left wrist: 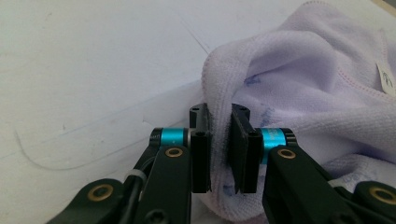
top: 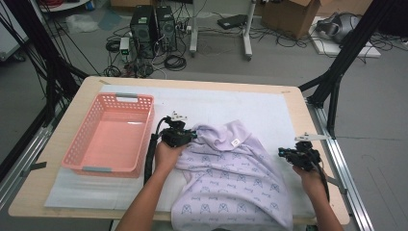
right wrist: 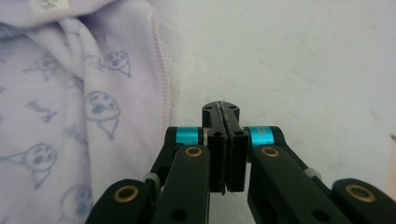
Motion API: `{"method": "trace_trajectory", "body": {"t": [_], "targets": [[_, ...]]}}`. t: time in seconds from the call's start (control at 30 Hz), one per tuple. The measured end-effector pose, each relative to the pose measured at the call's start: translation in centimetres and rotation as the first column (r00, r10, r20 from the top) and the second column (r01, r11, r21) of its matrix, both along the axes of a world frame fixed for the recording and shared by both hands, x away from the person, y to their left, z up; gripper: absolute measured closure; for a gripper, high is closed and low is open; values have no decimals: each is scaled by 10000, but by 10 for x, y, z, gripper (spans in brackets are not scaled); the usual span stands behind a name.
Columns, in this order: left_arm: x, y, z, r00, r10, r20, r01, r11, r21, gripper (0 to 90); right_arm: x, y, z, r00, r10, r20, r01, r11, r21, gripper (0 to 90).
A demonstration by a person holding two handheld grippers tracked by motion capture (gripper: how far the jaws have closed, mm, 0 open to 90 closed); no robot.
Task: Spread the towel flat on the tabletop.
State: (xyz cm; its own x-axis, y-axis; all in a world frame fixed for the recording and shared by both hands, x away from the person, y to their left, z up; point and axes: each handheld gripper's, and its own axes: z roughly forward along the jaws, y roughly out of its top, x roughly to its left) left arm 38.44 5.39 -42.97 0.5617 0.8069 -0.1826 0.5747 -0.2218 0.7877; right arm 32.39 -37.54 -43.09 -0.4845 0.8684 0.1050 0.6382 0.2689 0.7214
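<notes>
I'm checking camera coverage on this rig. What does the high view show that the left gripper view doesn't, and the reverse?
High view alone: the pink basket, the right tool off the towel's right edge, the person's forearms, and the floor with computers and cables. Left gripper view alone: the close grip, the left tool with its jaws pinching a fold of cloth. Both share the lavender towel, its small white tag and the white table cover.

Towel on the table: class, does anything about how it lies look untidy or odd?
Yes. The lilac printed towel lies rumpled, its near edge overhanging the table, one corner bunched in the left gripper.
</notes>
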Motion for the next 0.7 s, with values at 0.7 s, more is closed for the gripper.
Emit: {"method": "trace_trajectory", "body": {"t": [0.7], "targets": [[-20,9,-11,9994,8,353,13,9983,-590,805,-9,20,-1,9962,867,-30,-868,9950,-494,867]]}}
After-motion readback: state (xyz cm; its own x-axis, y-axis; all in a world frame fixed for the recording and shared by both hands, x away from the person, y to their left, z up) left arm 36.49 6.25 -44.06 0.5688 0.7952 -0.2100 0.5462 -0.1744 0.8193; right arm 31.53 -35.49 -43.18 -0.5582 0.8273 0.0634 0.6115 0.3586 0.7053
